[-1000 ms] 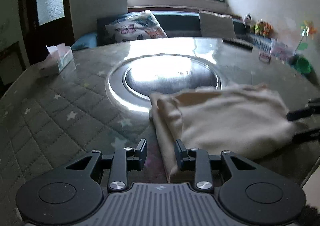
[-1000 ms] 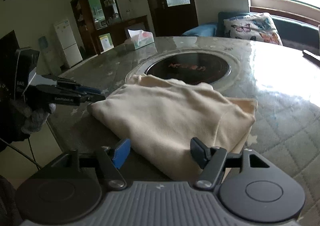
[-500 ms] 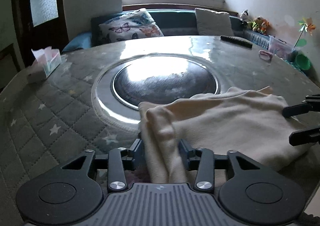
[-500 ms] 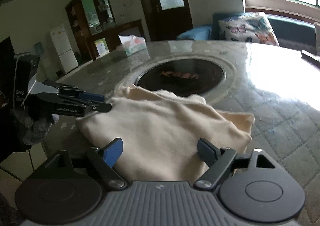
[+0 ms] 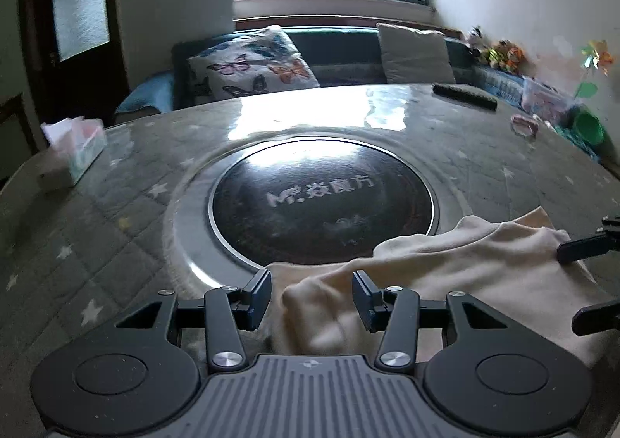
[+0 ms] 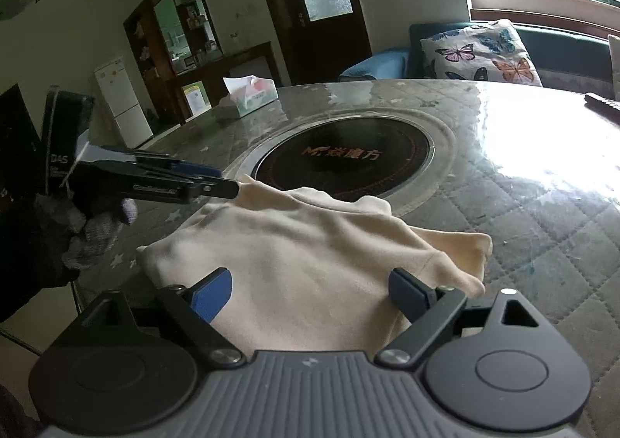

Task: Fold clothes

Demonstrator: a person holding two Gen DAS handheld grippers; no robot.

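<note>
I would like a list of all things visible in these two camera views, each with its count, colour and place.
garment: one, cream, folded, on the table's near edge between both grippers
table: one, round, grey quilted cover with stars
cooktop: one, black, set in the table's centre
tissue box: one, pale, far side of the table
remote: one, black, far table edge
cushions: two, one butterfly print, one plain, on the sofa
fridge: one, white, back room
left gripper: one, black, open around the garment's edge
right gripper: one, black with blue pads, open over the garment, jaws have just been opening
gloved hand: one, grey, holding the left gripper
</note>
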